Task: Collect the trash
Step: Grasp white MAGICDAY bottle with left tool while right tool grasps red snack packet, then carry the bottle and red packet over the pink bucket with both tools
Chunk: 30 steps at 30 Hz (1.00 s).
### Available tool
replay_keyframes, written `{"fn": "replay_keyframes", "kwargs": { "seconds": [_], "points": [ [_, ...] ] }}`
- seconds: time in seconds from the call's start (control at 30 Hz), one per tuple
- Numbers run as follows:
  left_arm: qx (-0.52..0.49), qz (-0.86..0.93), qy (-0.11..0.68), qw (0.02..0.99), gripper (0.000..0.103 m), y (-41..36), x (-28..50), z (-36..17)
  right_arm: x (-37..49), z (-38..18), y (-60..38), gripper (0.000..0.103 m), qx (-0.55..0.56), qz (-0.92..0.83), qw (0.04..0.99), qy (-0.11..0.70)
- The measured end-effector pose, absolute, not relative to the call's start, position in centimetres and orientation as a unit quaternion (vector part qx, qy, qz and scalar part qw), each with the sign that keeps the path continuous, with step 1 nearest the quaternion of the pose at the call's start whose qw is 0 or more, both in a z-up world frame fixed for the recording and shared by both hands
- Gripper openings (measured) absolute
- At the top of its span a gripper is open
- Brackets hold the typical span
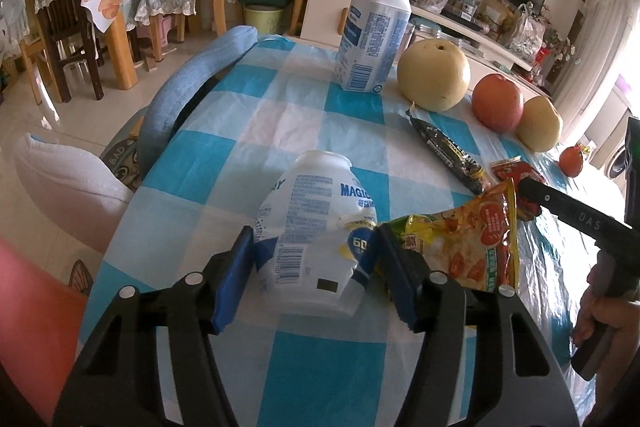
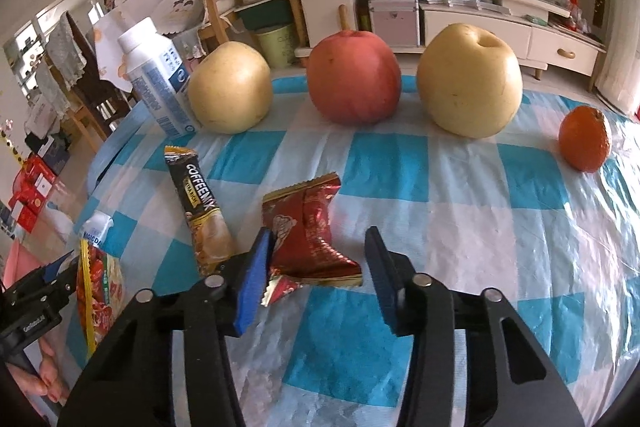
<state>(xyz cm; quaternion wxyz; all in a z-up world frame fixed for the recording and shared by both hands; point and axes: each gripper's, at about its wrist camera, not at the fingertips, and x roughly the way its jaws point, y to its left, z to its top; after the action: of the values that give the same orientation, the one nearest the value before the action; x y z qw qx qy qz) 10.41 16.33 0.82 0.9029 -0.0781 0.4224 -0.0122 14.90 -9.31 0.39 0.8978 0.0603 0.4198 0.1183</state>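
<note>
A white yogurt bottle (image 1: 316,227) lies on its side on the counter (image 1: 280,115), cap off. Beside it lie a yellow snack bag (image 1: 472,243), a crumpled red wrapper (image 2: 312,235) and a black coffee-mix sachet (image 2: 202,203), all flat.

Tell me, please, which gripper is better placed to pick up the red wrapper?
The right gripper: its jaws stand open around the red wrapper. The left gripper is busy, its blue pads against the small white bottle.
</note>
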Motion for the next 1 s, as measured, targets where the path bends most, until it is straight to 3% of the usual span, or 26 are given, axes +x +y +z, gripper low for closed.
{"fn": "replay_keyframes", "kwargs": {
  "seconds": [1.0],
  "points": [
    [-0.078, -0.017, 0.415, 0.906, 0.062, 16.9, 8.9, 2.3, 11.9, 1.8, -7.7, 0.039, 0.004, 0.111, 0.913, 0.393]
  ]
}}
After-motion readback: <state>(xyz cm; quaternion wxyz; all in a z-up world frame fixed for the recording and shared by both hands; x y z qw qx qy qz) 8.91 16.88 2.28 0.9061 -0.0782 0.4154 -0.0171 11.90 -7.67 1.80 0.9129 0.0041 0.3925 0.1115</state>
